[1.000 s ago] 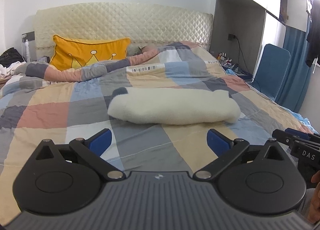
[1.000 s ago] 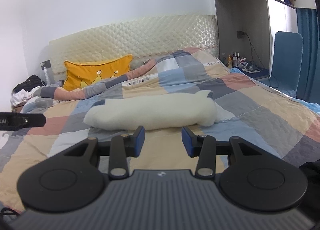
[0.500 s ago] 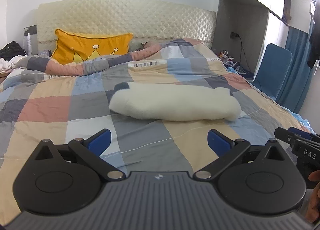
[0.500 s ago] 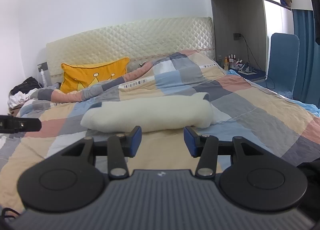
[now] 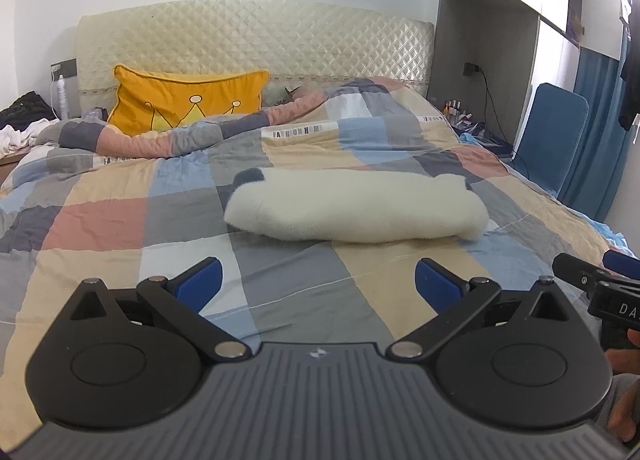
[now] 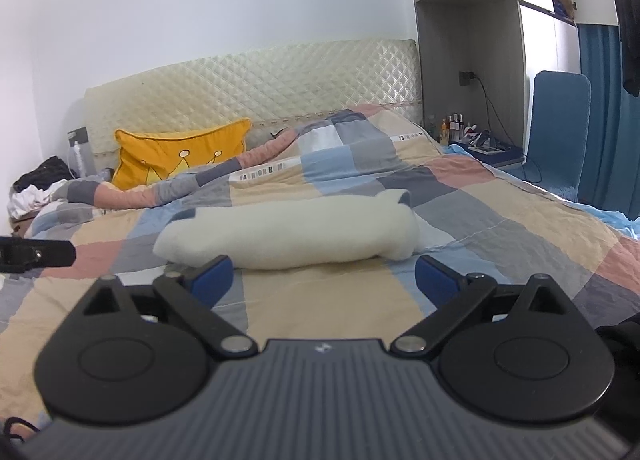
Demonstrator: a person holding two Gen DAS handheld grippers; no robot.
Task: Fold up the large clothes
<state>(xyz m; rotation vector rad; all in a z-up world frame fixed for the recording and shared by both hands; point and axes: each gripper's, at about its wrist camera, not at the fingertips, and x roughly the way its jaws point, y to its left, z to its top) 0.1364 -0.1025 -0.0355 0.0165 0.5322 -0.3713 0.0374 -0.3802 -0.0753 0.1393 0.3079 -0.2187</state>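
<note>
The cream-white fleecy garment, already rolled into a long bundle, lies across the middle of the bed's checked patchwork quilt, well beyond both tools and touching neither. The left tool stands wide open with nothing between its blue pads. The right tool has just been opening and is now spread just as wide, also empty, with the near edge of the bundle just past its fingertips in its own view.

The risks, as I judge them: the bundle is thick and soft, so a bite taken only at the fluffy surface could slip off or peel away the top layer and undo the fold. Reaching too low could catch the quilt along with the garment and drag it up. A dark patch shows at the bundle's far-left end, perhaps a loose cuff or lining; lifting from one end alone might let it unroll there.
</note>
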